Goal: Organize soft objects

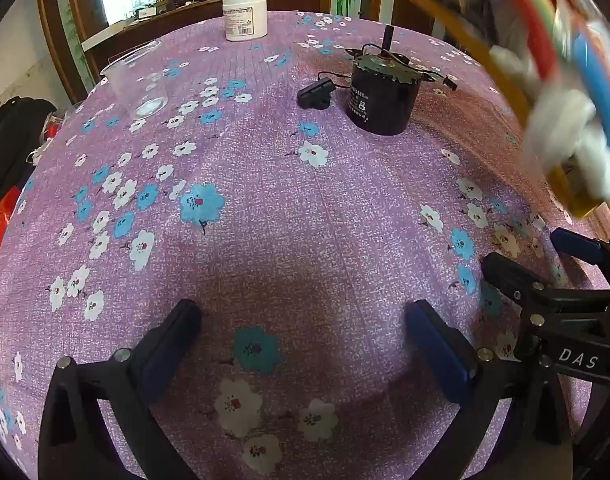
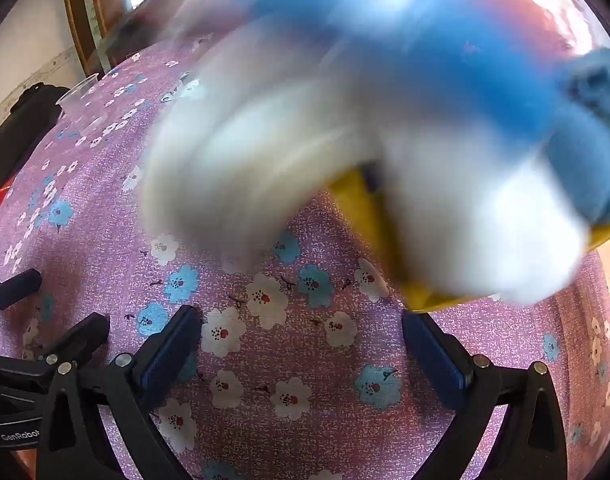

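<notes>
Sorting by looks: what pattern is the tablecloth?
Purple tablecloth with white and blue flowers; clearest in the left wrist view.

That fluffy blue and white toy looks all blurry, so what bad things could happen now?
The soft toy is blurred, likely moving fast; neither open claw, left or right, holds it, so it may tumble off the table edge. It might also knock the black motor or the plastic cup.

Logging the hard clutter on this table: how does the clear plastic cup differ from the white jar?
The plastic cup is see-through, open-topped and looks empty; the white jar is opaque, labelled, its top out of clear view. The cup stands near the table's left edge, the jar at the far edge. Both stand upright on the floral cloth.
</notes>
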`<action>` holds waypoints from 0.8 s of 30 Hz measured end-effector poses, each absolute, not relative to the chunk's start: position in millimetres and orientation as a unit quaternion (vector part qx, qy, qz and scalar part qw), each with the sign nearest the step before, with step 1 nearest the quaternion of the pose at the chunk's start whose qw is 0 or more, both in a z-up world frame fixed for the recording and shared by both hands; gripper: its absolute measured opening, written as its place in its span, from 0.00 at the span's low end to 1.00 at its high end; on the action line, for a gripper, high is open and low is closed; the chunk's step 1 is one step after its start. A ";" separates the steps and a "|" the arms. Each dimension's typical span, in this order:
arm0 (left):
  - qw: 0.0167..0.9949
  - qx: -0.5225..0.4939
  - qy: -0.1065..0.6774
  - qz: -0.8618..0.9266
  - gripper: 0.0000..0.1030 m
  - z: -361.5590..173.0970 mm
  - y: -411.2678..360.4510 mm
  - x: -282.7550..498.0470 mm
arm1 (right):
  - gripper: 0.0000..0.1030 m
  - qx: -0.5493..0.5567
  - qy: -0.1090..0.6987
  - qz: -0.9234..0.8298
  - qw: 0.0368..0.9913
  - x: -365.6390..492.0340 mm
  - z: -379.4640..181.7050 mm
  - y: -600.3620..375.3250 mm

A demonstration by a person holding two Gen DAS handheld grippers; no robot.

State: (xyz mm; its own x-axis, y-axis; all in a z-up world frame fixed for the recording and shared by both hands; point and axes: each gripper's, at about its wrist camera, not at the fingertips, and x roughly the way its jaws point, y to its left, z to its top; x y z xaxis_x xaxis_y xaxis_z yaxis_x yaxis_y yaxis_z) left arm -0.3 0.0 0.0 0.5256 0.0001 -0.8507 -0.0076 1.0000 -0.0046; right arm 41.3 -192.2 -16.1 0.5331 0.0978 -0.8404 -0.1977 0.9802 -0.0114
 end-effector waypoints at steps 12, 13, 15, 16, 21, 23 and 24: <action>0.873 -0.004 0.487 0.002 1.00 0.8 -0.2 0.5 | 0.99 -0.052 0.476 0.085 0.874 43.0 -13.2 -195.1; 0.873 -0.004 0.487 0.002 1.00 0.9 -0.2 0.4 | 0.99 -0.052 0.476 0.085 0.874 42.7 -16.7 -188.3; 0.873 -0.004 0.487 0.002 1.00 1.2 -0.1 0.2 | 0.99 -0.052 0.476 0.085 0.874 42.8 -16.8 -188.2; 0.874 -0.004 0.486 0.002 1.00 1.3 0.1 0.1 | 0.99 -0.052 0.476 0.085 0.874 42.8 -16.8 -187.8; 0.874 -0.004 0.486 0.002 1.00 1.5 -0.6 0.4 | 0.99 -0.052 0.476 0.085 0.874 45.1 -18.0 -186.2; 0.874 -0.004 0.487 0.002 1.00 1.3 -0.6 0.6 | 0.99 -0.052 0.476 0.085 0.874 44.9 -17.9 -186.5; 0.874 -0.004 0.486 0.002 1.00 1.4 -0.7 0.6 | 0.99 -0.052 0.476 0.085 0.874 44.9 -17.9 -186.7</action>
